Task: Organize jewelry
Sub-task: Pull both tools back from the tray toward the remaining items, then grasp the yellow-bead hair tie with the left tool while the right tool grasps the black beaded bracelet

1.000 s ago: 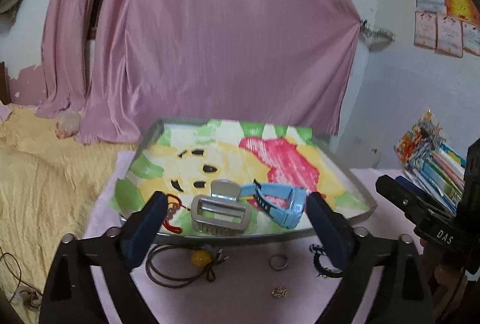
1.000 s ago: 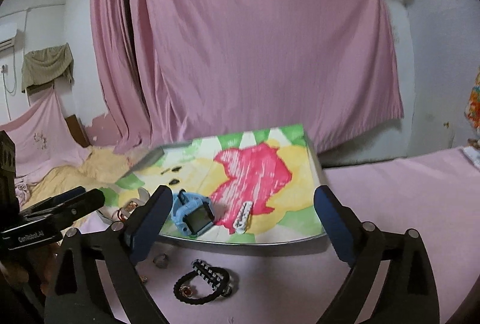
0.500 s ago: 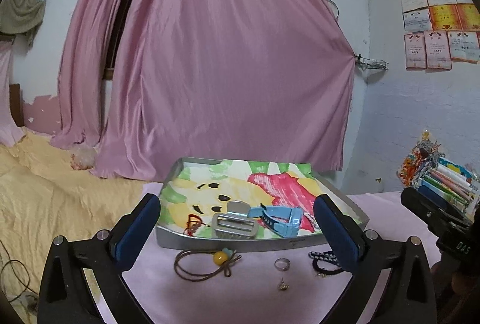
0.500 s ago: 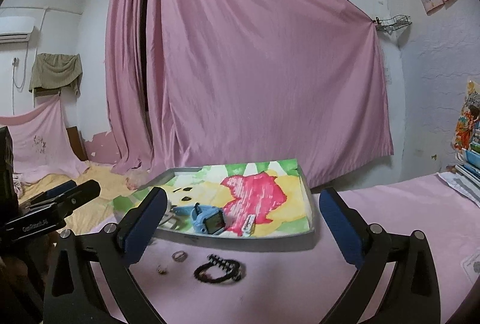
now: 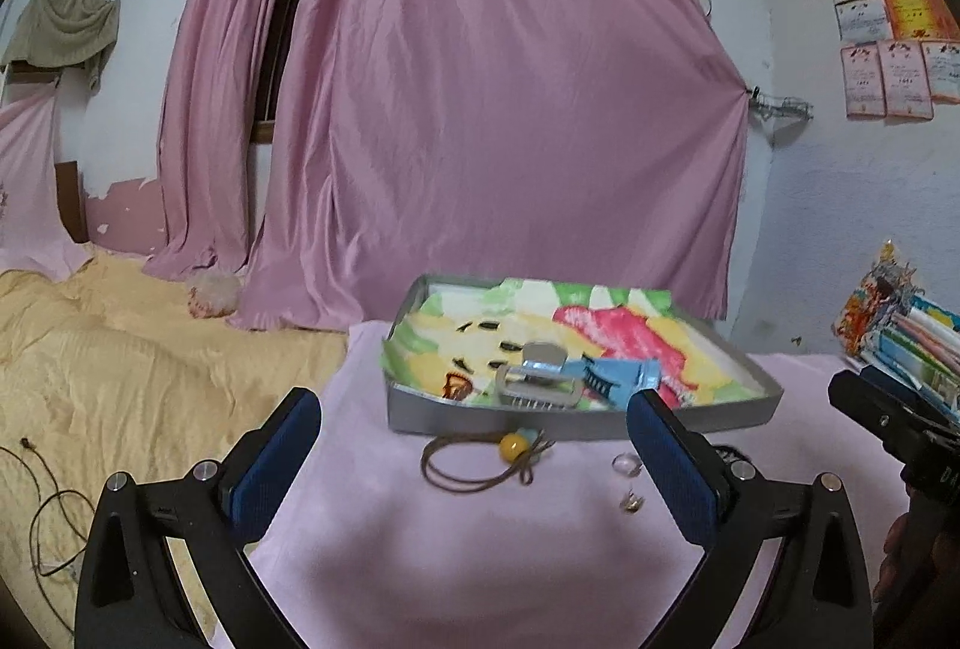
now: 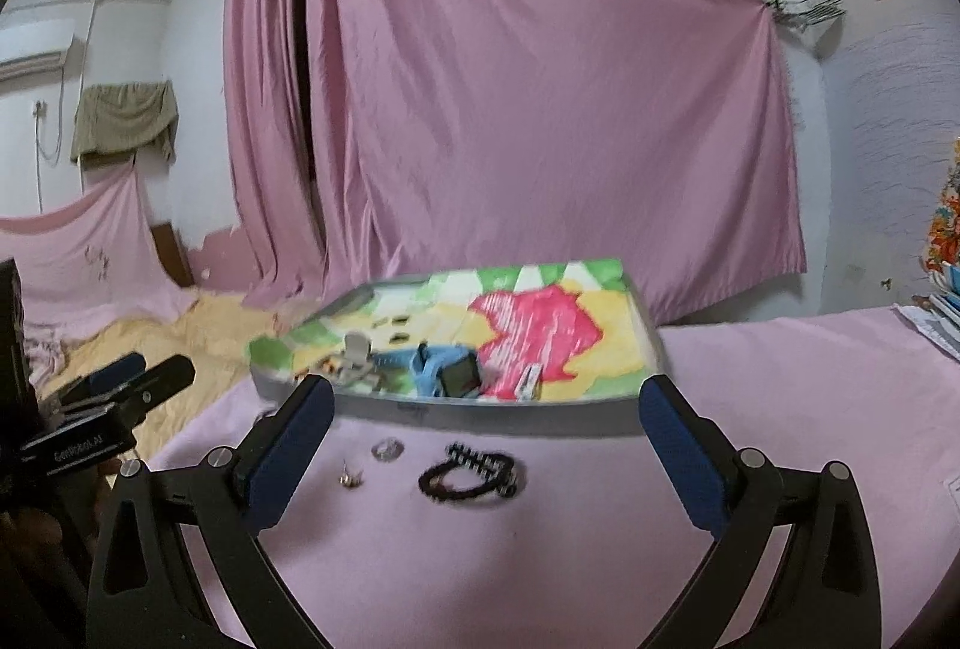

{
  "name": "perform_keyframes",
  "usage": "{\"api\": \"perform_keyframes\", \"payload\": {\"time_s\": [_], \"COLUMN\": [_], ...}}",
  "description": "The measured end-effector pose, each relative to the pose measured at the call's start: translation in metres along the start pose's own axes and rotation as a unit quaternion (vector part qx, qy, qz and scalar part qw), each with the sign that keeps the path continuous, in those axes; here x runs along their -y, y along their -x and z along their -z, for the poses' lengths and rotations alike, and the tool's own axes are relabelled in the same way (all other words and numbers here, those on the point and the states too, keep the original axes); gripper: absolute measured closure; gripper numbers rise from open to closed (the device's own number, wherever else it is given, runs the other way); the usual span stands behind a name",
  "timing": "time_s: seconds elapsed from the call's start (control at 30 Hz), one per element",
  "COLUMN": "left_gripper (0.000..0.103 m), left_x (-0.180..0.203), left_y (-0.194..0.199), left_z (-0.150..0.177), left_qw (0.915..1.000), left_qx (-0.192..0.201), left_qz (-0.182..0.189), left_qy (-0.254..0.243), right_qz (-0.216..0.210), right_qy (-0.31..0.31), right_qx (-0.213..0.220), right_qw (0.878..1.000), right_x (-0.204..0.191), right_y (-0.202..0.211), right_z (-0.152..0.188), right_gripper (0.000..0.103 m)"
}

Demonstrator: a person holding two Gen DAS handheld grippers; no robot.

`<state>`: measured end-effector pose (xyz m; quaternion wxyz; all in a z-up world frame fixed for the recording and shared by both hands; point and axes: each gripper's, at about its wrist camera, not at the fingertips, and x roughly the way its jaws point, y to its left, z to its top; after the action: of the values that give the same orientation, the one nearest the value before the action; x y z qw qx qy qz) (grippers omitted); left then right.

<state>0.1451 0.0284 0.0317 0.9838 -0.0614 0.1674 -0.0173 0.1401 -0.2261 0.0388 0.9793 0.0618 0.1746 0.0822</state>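
A grey metal tray (image 5: 576, 419) (image 6: 510, 416) with a bright cartoon lining sits on a pink cloth. Inside it lie a blue watch (image 5: 618, 374) (image 6: 447, 371), a silver hair clip (image 5: 537, 386) (image 6: 357, 352), a red cord piece (image 5: 455, 385) and a small white clip (image 6: 528, 383). In front of the tray, on the cloth, are a brown cord with a yellow bead (image 5: 515, 446), a silver ring (image 5: 624, 464) (image 6: 387, 448), a small earring (image 5: 630, 500) (image 6: 349, 478) and a black bead bracelet (image 6: 471, 476). My left gripper (image 5: 474, 469) and right gripper (image 6: 486, 460) are both open, held back from the tray, holding nothing.
Pink curtains (image 5: 480, 108) hang behind the tray. A yellow bedsheet (image 5: 120, 349) spreads to the left with a black cable (image 5: 42, 505) on it. Stacked books (image 5: 912, 343) stand at the right. The other gripper shows at each view's edge (image 5: 888, 421) (image 6: 102, 409).
Both grippers have drawn back and away from the tray, so it looks smaller and farther. The left view has swung leftward. The jewelry has not moved.
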Motion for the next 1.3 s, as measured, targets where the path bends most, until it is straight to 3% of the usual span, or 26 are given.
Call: {"api": "perform_keyframes", "payload": {"time_s": [0.3, 0.6, 0.67, 0.73, 0.83, 1.0, 1.13, 1.3], "left_gripper": [0.0, 0.001, 0.006, 0.015, 0.027, 0.038, 0.041, 0.046], "left_x": [0.002, 0.007, 0.006, 0.007, 0.007, 0.007, 0.012, 0.016], "left_y": [-0.019, -0.043, -0.049, -0.055, -0.065, -0.081, -0.091, -0.101], "left_z": [0.006, 0.009, 0.009, 0.009, 0.01, 0.01, 0.01, 0.009], "left_qw": [0.9976, 0.9912, 0.9893, 0.987, 0.9834, 0.9772, 0.9741, 0.968], "left_qx": [-0.064, -0.128, -0.141, -0.156, -0.177, -0.208, -0.221, -0.244], "left_qz": [-0.01, 0.015, 0.024, 0.031, 0.032, 0.044, 0.051, 0.056], "left_qy": [-0.025, -0.032, -0.028, -0.024, -0.023, -0.006, -0.001, 0.003], "right_qz": [-0.008, -0.02, -0.022, -0.02, -0.022, -0.024, -0.024, -0.028], "right_qy": [-0.008, -0.039, -0.04, -0.037, -0.04, -0.042, -0.035, -0.041], "right_qx": [-0.083, -0.134, -0.142, -0.153, -0.172, -0.197, -0.211, -0.227], "right_qw": [0.997, 0.99, 0.989, 0.987, 0.984, 0.979, 0.976, 0.973], "right_x": [0.002, 0.008, 0.008, 0.007, 0.006, 0.006, 0.003, 0.003], "right_y": [-0.025, -0.044, -0.048, -0.052, -0.06, -0.07, -0.077, -0.083], "right_z": [0.011, 0.017, 0.019, 0.02, 0.022, 0.024, 0.025, 0.027], "right_gripper": [0.003, 0.004, 0.014, 0.031, 0.039, 0.05, 0.062, 0.064]}}
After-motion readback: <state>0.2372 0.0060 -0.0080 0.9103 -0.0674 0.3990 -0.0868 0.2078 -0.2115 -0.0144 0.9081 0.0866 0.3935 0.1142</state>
